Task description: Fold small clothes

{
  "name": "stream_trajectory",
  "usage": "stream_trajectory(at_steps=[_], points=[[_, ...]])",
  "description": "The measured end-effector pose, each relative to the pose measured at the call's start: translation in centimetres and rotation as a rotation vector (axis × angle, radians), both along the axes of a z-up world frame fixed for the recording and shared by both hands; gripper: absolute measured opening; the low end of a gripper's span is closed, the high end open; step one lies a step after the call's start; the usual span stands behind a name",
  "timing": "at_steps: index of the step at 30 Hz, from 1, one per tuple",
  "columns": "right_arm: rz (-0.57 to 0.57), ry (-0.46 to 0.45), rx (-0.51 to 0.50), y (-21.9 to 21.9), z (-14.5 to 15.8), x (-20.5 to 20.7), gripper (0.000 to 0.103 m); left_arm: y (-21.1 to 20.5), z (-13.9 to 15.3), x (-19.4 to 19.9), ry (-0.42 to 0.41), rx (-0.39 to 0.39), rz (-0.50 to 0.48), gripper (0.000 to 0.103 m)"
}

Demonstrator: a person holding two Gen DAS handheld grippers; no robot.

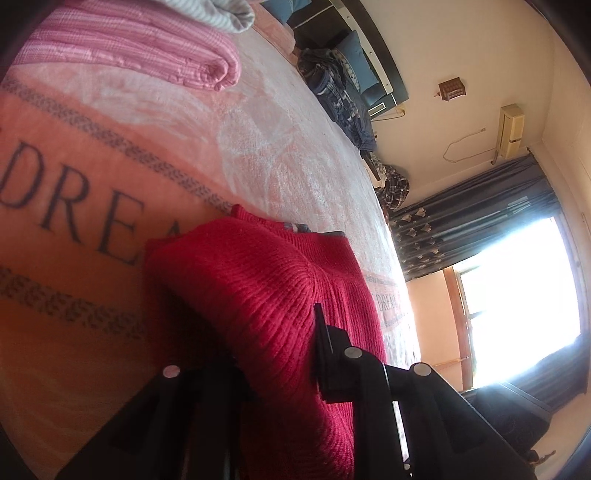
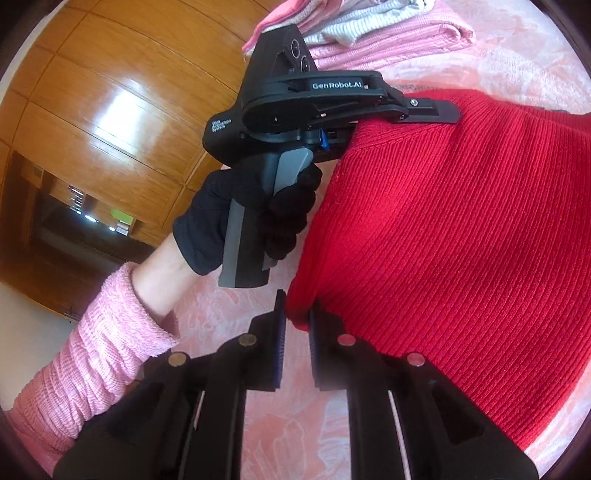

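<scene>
While the wide bed under its peach plush blanket with dark lettering is carrying everything, I am working on the red rib-knit sweater, which is lying across the middle of that blanket with one side raised. Beyond it, the folded pink checked cloth and the grey striped garment on top of it are sitting near the bed's far edge; I take them for finished pieces. By my reckoning the sweater is only partway through its fold, with flattening and stacking left. I am holding the left tongs closed on a thick bunch of the knit, lifting it off the blanket. The right tongs are standing slightly apart, with the sweater's corner sitting between the pads; whether they are gripping it I cannot tell.
</scene>
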State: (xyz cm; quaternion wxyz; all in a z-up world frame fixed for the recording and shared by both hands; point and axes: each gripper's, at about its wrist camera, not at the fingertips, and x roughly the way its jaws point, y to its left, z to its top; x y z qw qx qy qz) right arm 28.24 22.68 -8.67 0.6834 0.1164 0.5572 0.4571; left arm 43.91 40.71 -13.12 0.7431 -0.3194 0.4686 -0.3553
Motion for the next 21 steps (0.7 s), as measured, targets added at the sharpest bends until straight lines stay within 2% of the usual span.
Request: stream_trajectory(at_steps=[2, 5, 7, 8, 9, 10, 14, 17, 21], points=[[0.003, 0.023, -0.025, 0.5, -1.4, 0.0, 0.013, -0.4, -0.6, -0.1, -0.004, 0.030, -0.013, 0.019], [0.022, 0.025, -0.053, 0.7, -2.5, -0.4, 0.020, -0.3, -1.1, -0.5, -0.004, 0.064, -0.020, 0.027], [0.026, 0.027, -0.045, 0.1, -2.3, -0.8, 0.033, 0.2, -1.0, -0.9, 0.004, 0.062, -0.014, 0.030], [0.018, 0.023, -0.038, -0.5, -2.0, -0.8, 0.035, 0.4, -0.9, -1.3, 0.000, 0.056, -0.017, 0.032], [0.011, 0.013, -0.028, -1.1, -1.5, -0.6, 0.038, 0.6, -0.7, -1.9, -0.004, 0.060, -0.022, 0.038], [0.007, -0.001, -0.017, -1.9, -0.9, -0.8, 0.039, 0.8, -0.5, -2.6, -0.005, 0.065, -0.023, 0.045], [-0.050, -0.041, -0.031, -6.8, 0.6, -1.7, 0.044, 1.5, -0.1, -5.9, 0.009, 0.023, -0.024, 0.057], [-0.135, -0.029, -0.080, -10.9, 0.3, -2.3, 0.044, 1.3, -0.2, -8.6, 0.033, 0.037, -0.047, 0.059], [-0.224, 0.038, -0.090, -15.1, -1.2, -3.3, 0.044, 0.6, -0.1, -12.5, 0.034, 0.086, -0.081, 0.063]])
